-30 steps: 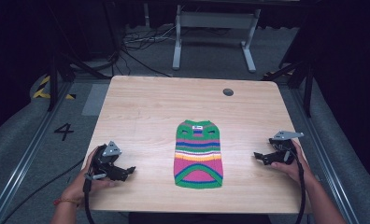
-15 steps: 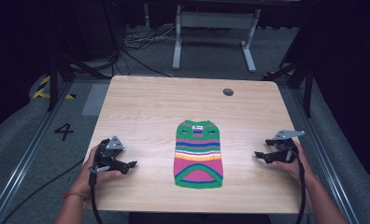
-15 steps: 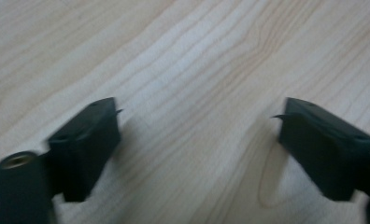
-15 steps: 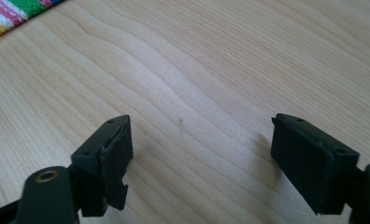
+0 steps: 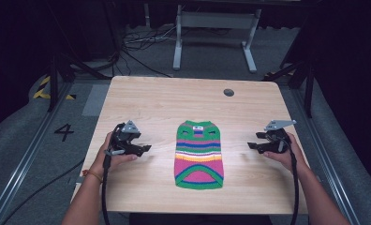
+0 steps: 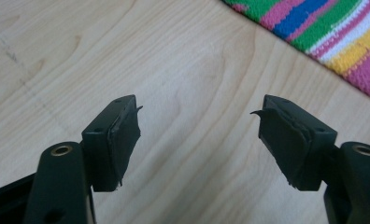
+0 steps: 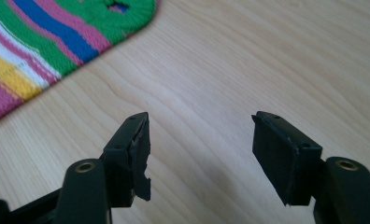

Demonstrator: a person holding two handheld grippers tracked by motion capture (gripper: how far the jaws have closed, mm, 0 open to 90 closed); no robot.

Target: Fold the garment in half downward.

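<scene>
Green-edged knitted sweater [image 5: 198, 154] striped pink, blue, yellow and white, on pale wood-grain table [image 5: 165, 101]; black jaws.

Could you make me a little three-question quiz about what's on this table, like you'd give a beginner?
1. True or false: the striped sweater lies flat between the left tongs and the right tongs.
2. What do the left tongs hold? A) the sweater B) nothing C) a cable
3. Fill in: the dark round hole sits near the table's ____ edge.

Key
1. True; the tongs flank it, one at each side.
2. B; the jaws have just been closing, yet only bare wood shows between them.
3. Far; it lies beyond the sweater's neck end.
</scene>
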